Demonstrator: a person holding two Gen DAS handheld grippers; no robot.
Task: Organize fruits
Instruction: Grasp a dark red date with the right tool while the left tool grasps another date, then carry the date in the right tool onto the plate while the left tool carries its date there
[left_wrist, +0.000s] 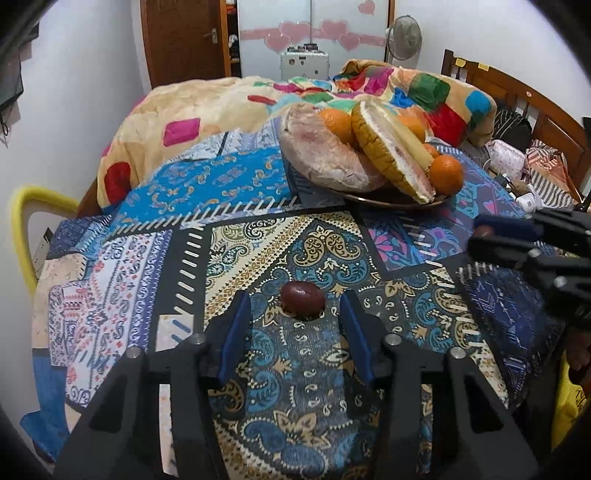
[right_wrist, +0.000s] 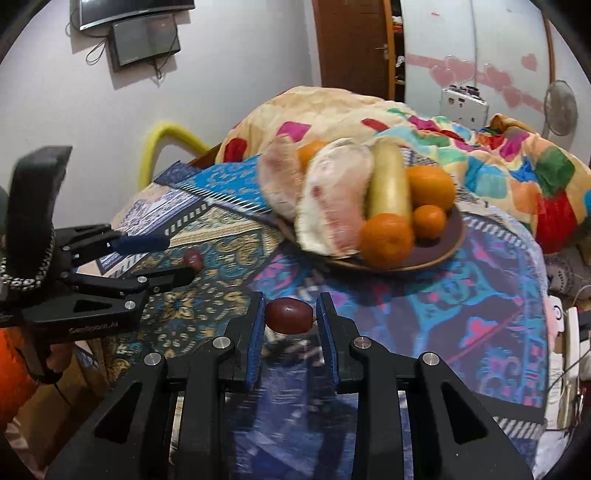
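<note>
A dark red grape lies on the patterned bedspread between the tips of my open left gripper; it also shows in the right wrist view. My right gripper is shut on a second dark red grape and holds it above the bedspread; it shows at the right of the left wrist view. A brown plate further back holds oranges, a pale banana-like fruit and large pomelo pieces. The plate also shows in the left wrist view.
A crumpled colourful blanket lies behind the plate. A yellow chair back stands at the left bed edge. A wooden headboard and clutter sit at the right.
</note>
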